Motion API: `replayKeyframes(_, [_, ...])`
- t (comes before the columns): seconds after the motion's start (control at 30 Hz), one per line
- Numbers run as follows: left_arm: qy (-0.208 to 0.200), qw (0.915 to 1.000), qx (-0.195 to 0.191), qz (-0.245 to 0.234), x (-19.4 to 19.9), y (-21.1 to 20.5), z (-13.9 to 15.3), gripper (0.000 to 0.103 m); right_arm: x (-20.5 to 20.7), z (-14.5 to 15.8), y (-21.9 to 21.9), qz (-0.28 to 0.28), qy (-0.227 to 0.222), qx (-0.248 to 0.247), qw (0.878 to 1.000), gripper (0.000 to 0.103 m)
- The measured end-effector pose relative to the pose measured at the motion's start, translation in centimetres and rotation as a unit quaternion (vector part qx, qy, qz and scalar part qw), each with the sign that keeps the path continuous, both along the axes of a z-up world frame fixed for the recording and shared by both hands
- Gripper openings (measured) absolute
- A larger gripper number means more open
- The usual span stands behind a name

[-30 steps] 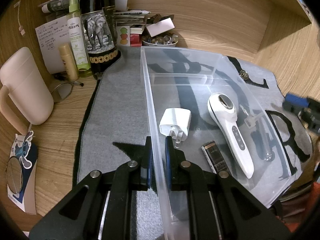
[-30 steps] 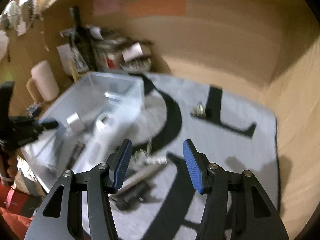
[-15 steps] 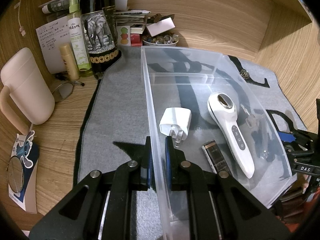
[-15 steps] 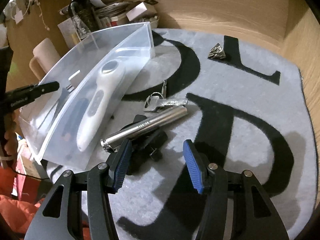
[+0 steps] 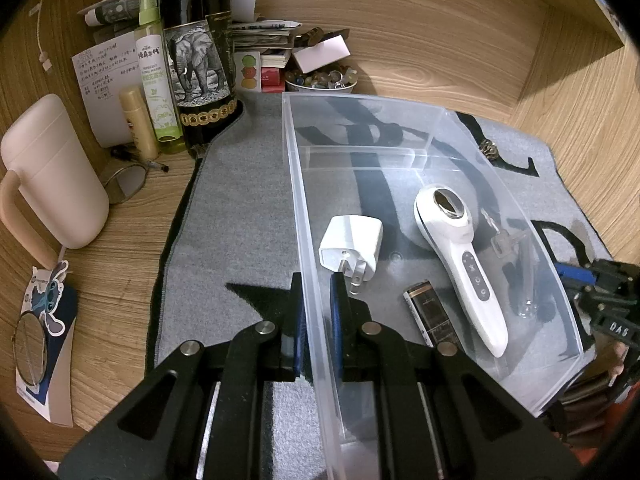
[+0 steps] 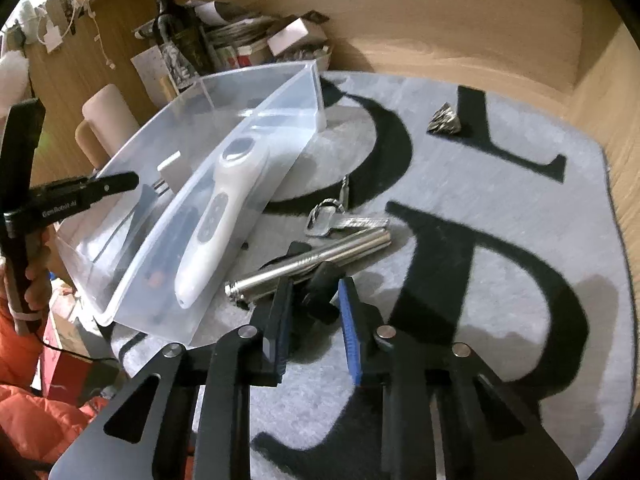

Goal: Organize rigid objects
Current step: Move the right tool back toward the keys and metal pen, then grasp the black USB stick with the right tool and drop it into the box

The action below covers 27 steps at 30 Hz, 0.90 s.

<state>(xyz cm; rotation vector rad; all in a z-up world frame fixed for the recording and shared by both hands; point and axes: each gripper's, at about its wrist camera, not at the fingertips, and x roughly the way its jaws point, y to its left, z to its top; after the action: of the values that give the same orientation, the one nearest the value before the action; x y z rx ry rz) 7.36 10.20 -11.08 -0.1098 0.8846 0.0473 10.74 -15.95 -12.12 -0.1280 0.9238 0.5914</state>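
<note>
Our left gripper (image 5: 318,320) clamps the near left wall of one clear bin (image 5: 436,120) holding three items: one charger (image 5: 352,244), one white handheld device (image 5: 460,264), one dark bar (image 5: 430,312). Our right gripper (image 6: 312,320), partly closed, straddles one black object (image 6: 316,292) beside one metal cylinder (image 6: 308,262) and one key bunch (image 6: 340,220).

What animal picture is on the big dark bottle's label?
A grey elephant, black and white, on the bottle label. The left wrist view shows it best.

"DAS" on right tongs (image 5: 576,276)
</note>
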Motion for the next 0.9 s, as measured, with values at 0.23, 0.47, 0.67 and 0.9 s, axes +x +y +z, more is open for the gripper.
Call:
replayKeyframes(0.23, [0.000,1.0000,-0.001,0.001,0.0,-0.1,0.1,0.010,0.0,2.0,-0.5,-0.012,-0.035,0.001,0.999,0.021])
replayKeyframes(0.47, [-0.001,1.0000,-0.003,0.001,0.0,-0.1,0.1,0.010,0.1,4.4,0.2,-0.009,-0.075,0.006,0.997,0.021])
replayKeyframes(0.67, [-0.001,1.0000,-0.003,0.001,0.0,-0.2,0.1,0.010,0.1,7.0,1.6,0.010,-0.113,0.020,0.993,0.021])
replayKeyframes(0.9, [-0.001,1.0000,-0.003,0.001,0.0,-0.1,0.1,0.010,-0.1,9.1,4.8,0.049,-0.144,0.035,0.988,0.021])
